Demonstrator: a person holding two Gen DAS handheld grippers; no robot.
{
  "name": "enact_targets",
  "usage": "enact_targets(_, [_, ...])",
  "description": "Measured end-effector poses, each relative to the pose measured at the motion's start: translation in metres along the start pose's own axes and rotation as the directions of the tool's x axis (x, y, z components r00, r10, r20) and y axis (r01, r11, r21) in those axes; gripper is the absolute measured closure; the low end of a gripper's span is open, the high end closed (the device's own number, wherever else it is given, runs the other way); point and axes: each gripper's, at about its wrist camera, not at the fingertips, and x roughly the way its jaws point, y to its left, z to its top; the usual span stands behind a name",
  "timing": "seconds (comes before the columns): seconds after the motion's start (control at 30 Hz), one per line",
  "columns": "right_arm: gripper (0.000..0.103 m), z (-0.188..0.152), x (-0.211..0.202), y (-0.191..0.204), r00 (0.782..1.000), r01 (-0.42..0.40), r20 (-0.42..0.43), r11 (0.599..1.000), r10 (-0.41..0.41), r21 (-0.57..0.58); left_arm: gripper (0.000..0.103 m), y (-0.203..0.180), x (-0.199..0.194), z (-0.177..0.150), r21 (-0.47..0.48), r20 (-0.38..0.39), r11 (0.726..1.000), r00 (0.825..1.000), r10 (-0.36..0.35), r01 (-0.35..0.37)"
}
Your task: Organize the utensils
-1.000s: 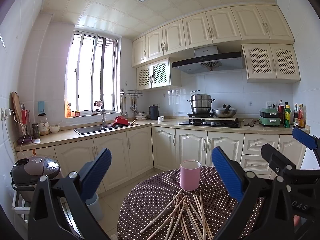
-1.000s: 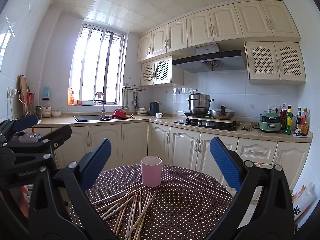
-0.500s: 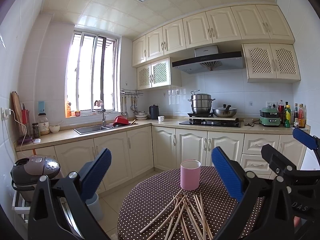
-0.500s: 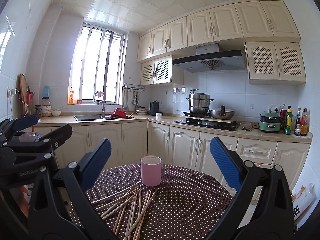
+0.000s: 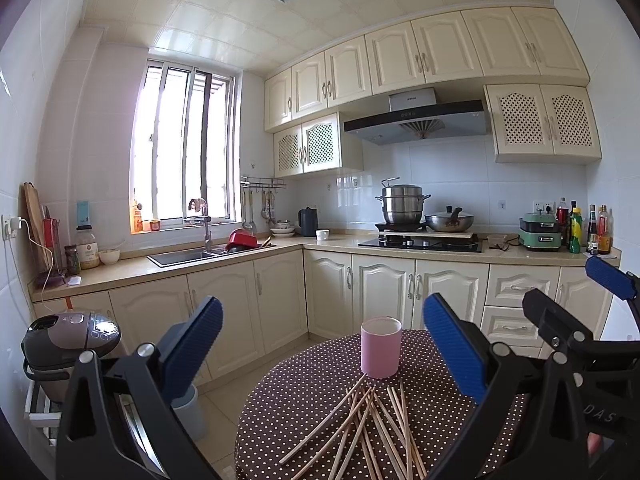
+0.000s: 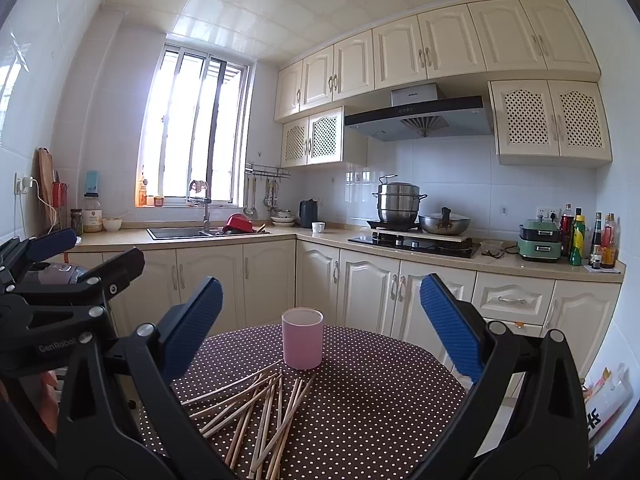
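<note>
Loose heap of thin wooden chopsticks near bench centre, just before upright pink cup; left gripper and right gripper spread wide, empty; likely light, stiff, roll-prone, best pinched mid-length.

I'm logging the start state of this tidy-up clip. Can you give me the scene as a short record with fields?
setting: home kitchen
surface: round table with brown white-dotted cloth
container: pink cylindrical cup, upright, nothing visibly sticking out
utensils: loose pile of wooden chopsticks, on the cloth in front of the cup
left gripper: open, holding nothing
right gripper: open, holding nothing
</note>
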Motion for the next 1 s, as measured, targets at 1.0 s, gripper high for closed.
enact_targets(1.0, [0.006, -0.007, 0.038, -0.001, 0.994, 0.012, -0.106, 1.0, -0.012, -0.001, 0.004, -0.009, 0.044, -0.019, 0.018, -0.093, 1.0, 0.996, 0.011, -0.01])
